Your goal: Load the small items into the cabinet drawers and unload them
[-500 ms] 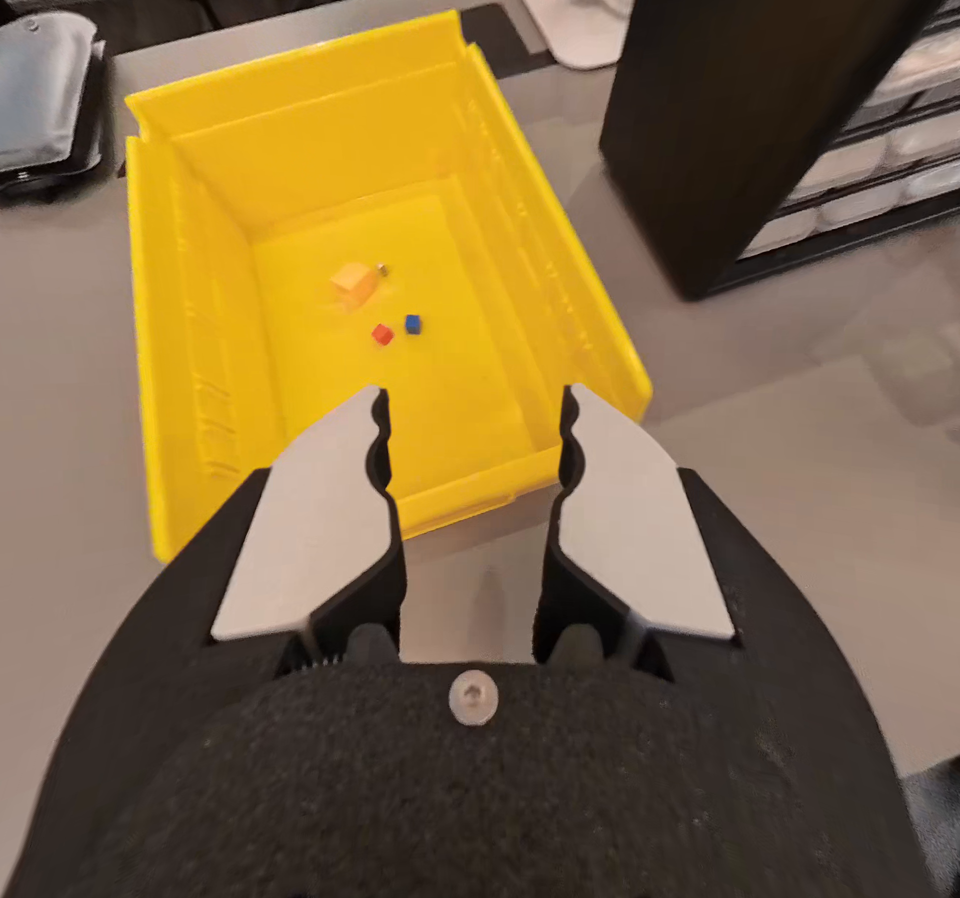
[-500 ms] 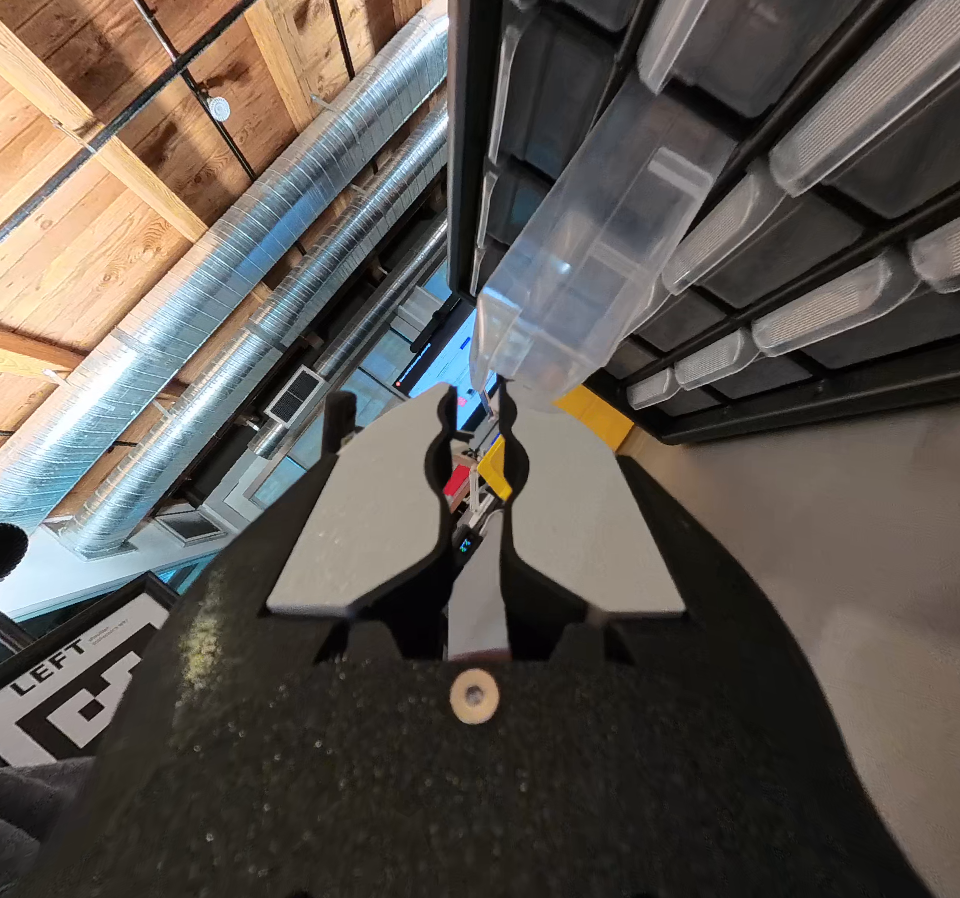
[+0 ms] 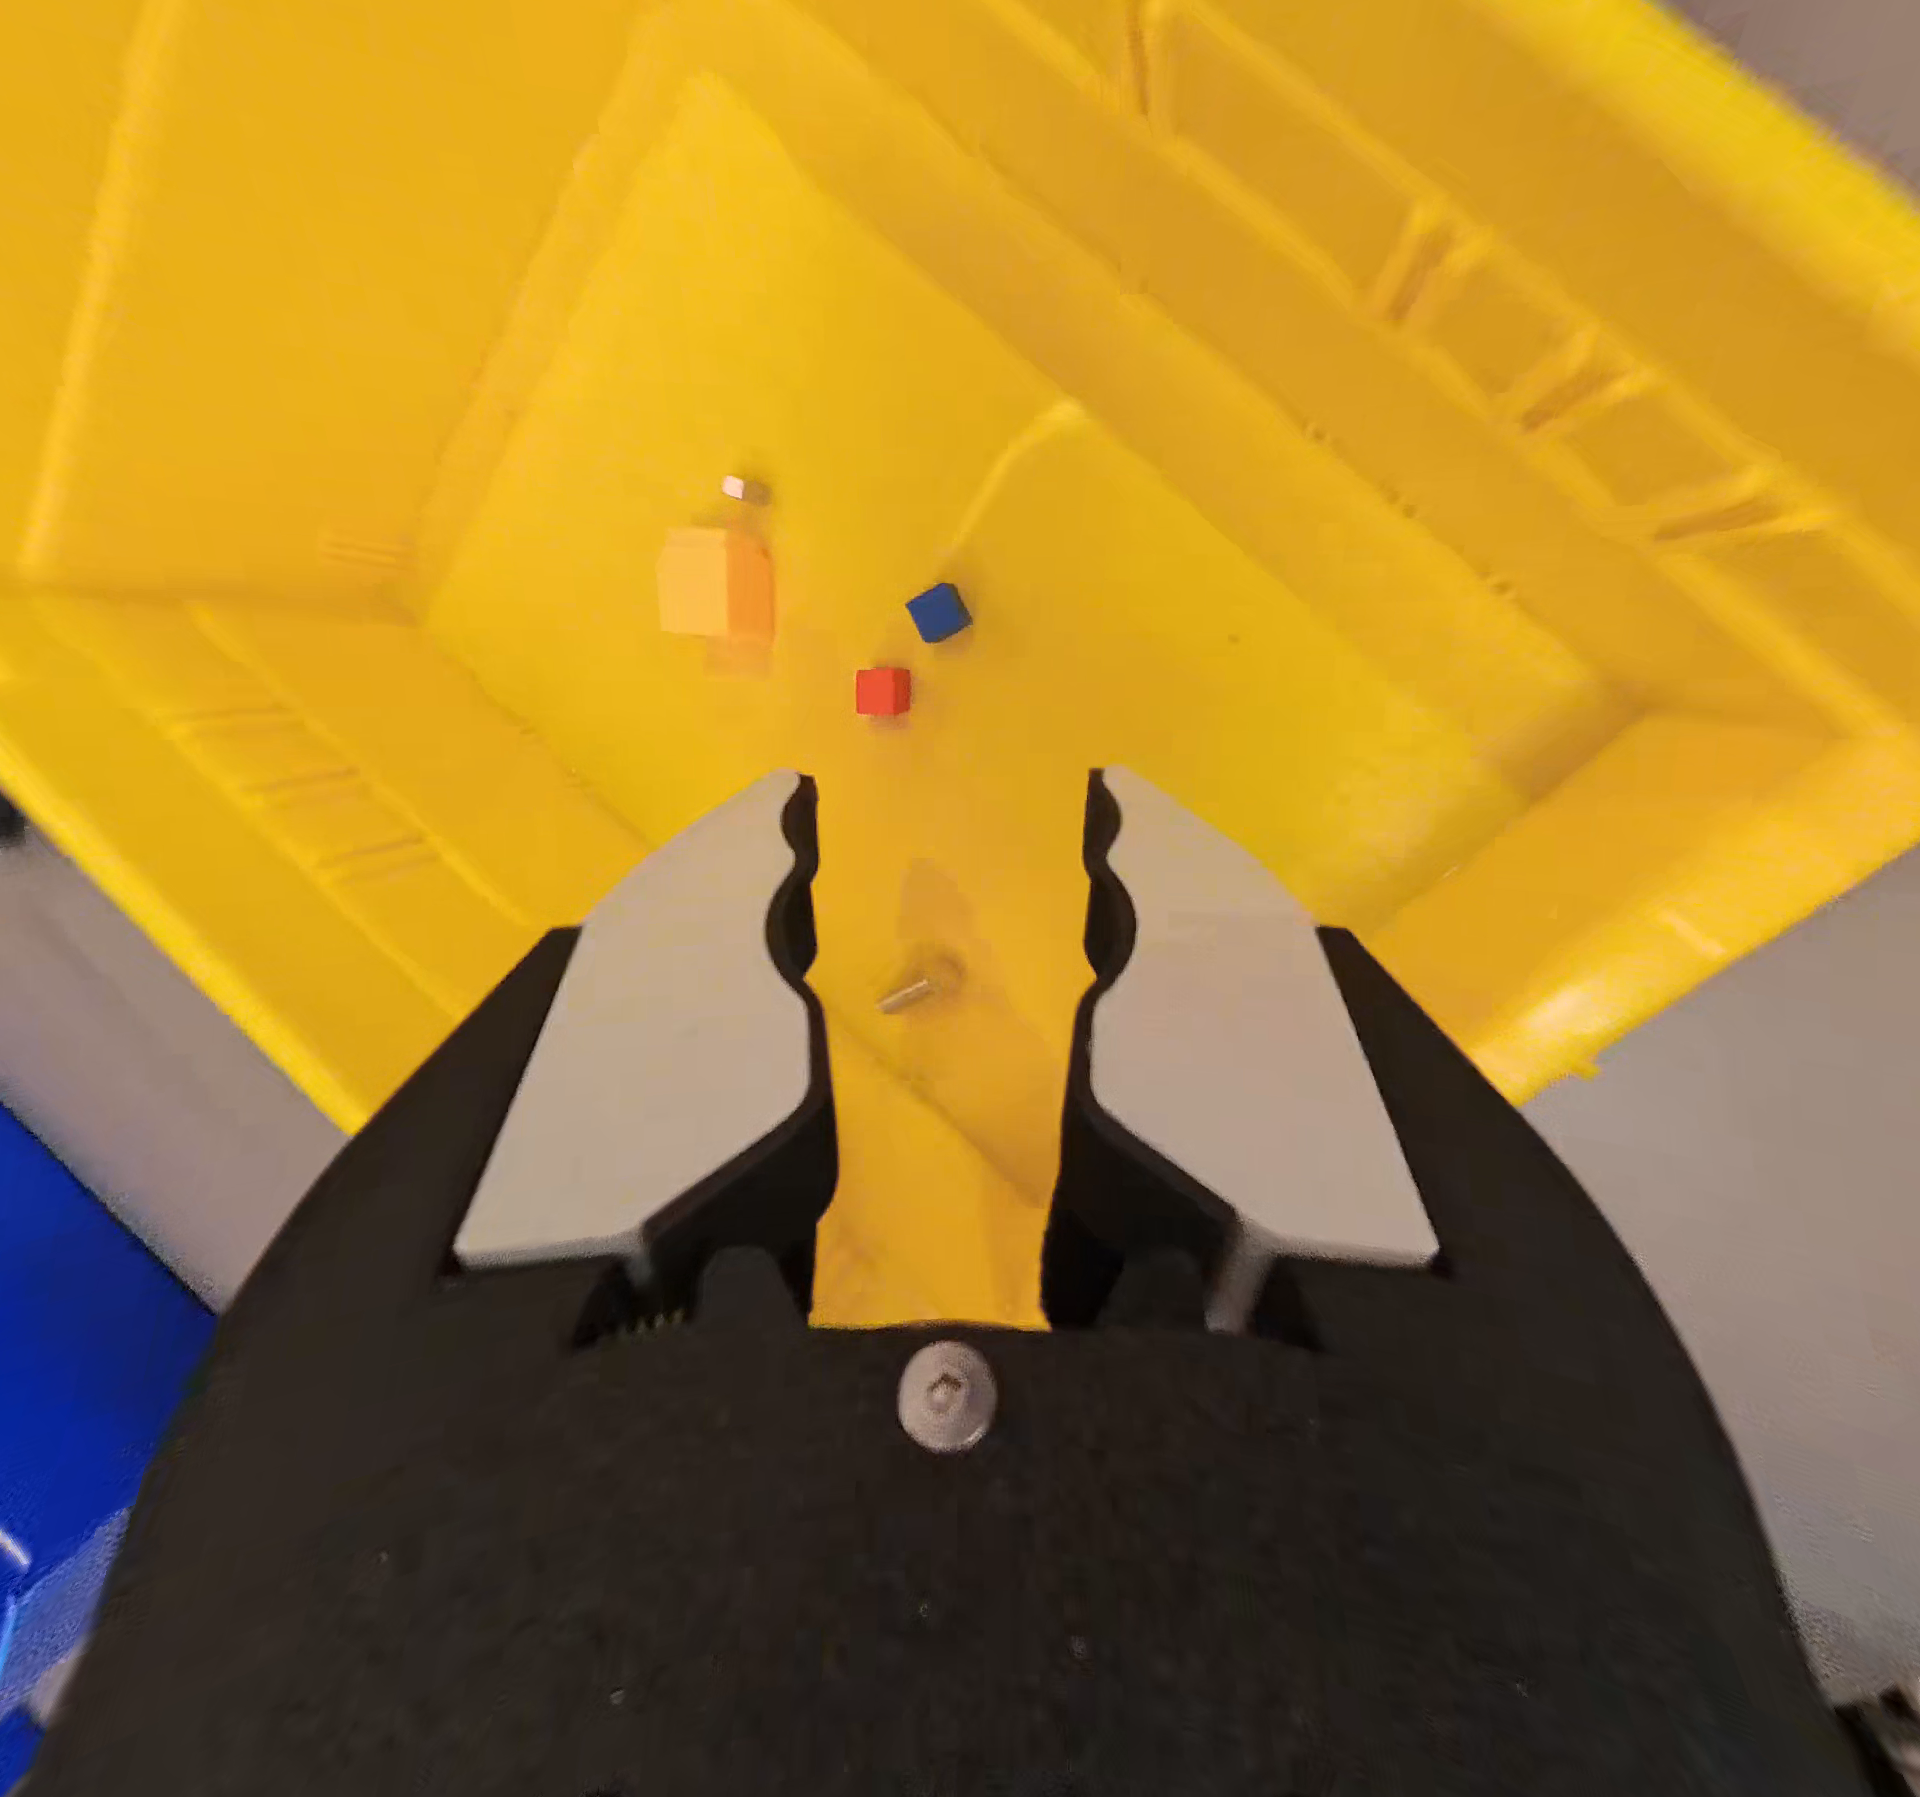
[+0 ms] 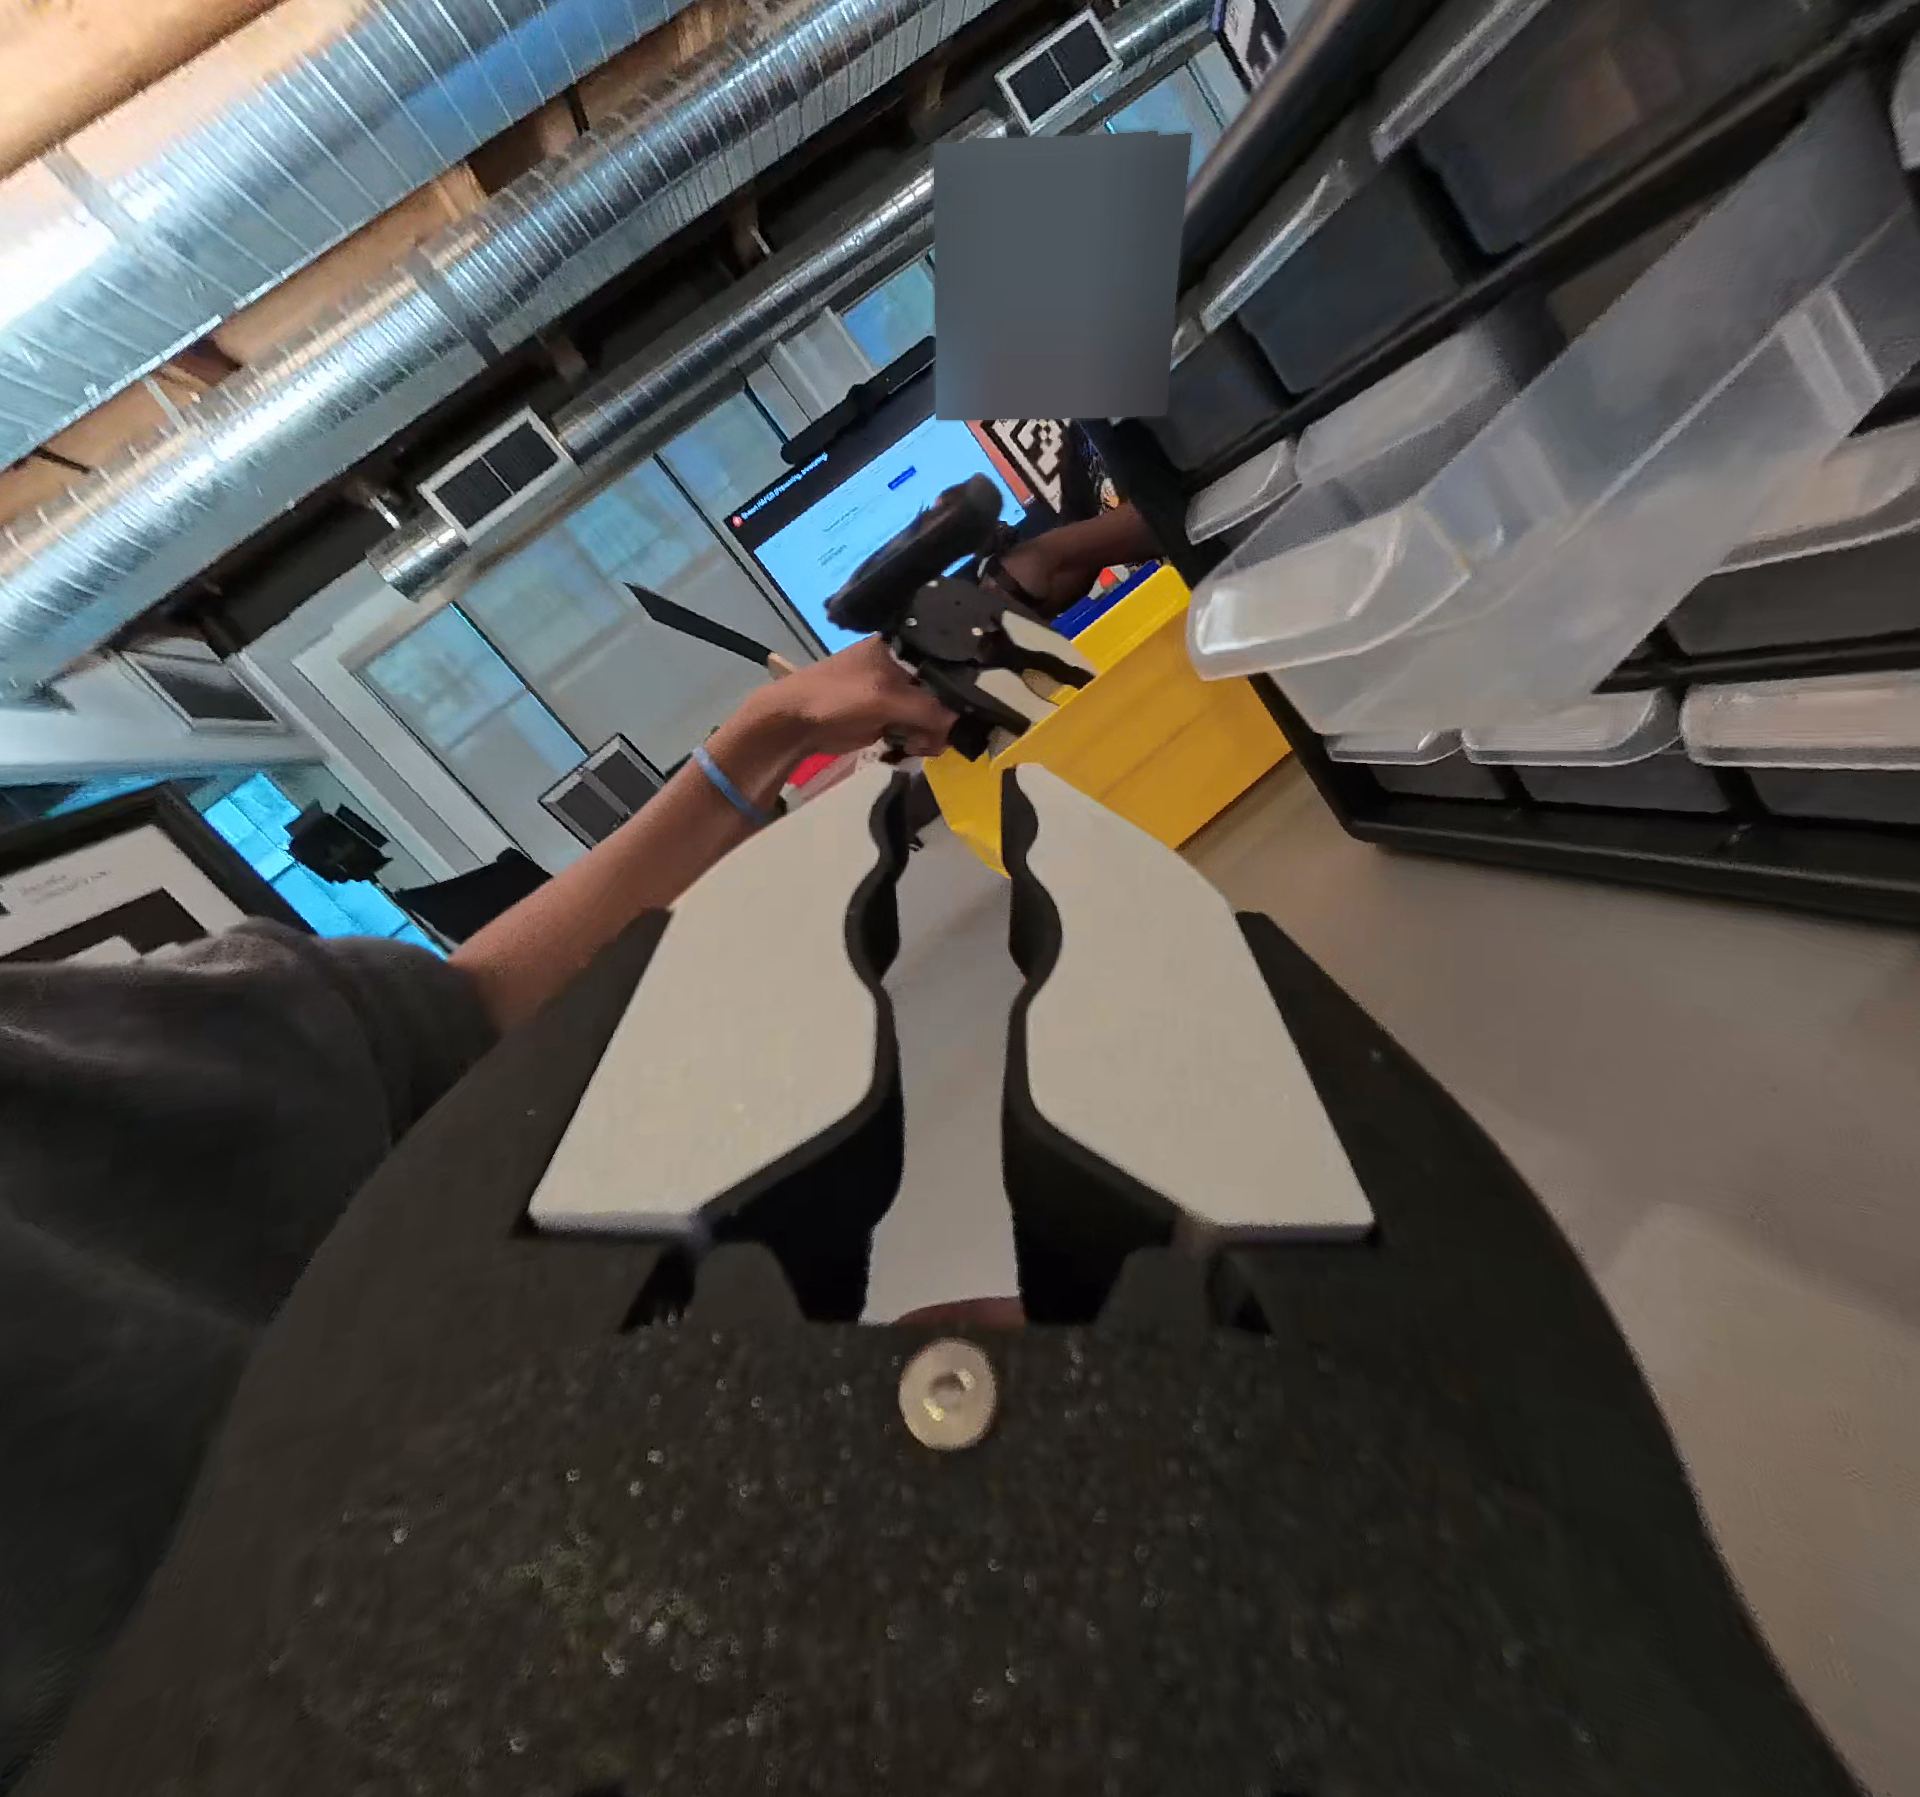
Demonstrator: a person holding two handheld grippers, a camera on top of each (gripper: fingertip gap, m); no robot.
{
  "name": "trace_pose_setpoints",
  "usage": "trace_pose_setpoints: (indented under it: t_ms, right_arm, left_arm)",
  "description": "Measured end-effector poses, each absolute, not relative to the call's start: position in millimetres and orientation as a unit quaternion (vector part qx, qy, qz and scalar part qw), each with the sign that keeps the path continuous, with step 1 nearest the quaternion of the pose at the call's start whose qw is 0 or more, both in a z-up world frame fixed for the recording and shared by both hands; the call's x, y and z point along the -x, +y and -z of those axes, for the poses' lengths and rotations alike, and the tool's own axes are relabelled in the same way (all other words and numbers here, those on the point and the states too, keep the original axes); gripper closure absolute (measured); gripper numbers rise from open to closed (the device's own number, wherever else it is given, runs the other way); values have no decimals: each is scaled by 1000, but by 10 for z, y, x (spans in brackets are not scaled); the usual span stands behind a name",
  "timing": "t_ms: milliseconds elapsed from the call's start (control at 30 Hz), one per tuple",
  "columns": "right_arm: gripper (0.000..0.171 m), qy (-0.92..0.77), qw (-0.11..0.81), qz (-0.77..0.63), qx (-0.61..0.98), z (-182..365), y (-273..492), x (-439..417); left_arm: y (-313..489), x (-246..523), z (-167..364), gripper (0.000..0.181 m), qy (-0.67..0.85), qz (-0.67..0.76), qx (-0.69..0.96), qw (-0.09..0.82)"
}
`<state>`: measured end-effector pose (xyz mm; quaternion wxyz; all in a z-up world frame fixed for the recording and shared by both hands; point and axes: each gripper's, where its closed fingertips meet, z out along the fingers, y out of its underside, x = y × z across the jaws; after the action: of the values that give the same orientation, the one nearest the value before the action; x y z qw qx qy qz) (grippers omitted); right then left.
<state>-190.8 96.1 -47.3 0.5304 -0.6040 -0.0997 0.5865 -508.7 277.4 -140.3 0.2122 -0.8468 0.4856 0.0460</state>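
Left gripper (image 3: 945, 781) now lower inside yellow bin (image 3: 1455, 313)

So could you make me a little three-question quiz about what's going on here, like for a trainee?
1. True or false: the left gripper holds the red cube.
2. Which lies nearest its fingertips in the yellow bin? A red cube, B blue cube, C orange block.
3. Fill in: the clear drawer of the cabinet is pulled ____.

Key: 1 false; 2 A; 3 out.
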Motion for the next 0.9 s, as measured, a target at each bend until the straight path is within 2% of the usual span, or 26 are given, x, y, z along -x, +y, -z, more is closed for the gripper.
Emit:
trace_pose_setpoints:
  t_ms: [167, 433, 567, 800, 900]
  right_arm:
    - [156, -119, 545, -569, 604, 435, 956, 1844]
    - [155, -130, 541, -570, 605, 469, 979, 1857]
    - [156, -131, 544, -569, 603, 457, 985, 1840]
    - [156, -135, 549, -545, 619, 525, 1049, 1768]
    - [151, -147, 559, -502, 643, 595, 1127, 1665]
  left_arm:
    - [3043, 5149, 1586, 144, 476, -44, 860, 179]
    - [3140, 5199, 1810, 146, 474, -50, 871, 117]
    - [3116, 5160, 1848, 171, 478, -35, 871, 110]
    - [3080, 5149, 1849, 171, 480, -26, 870, 107]
    - [3049, 5145, 1817, 171, 486, -22, 867, 111]
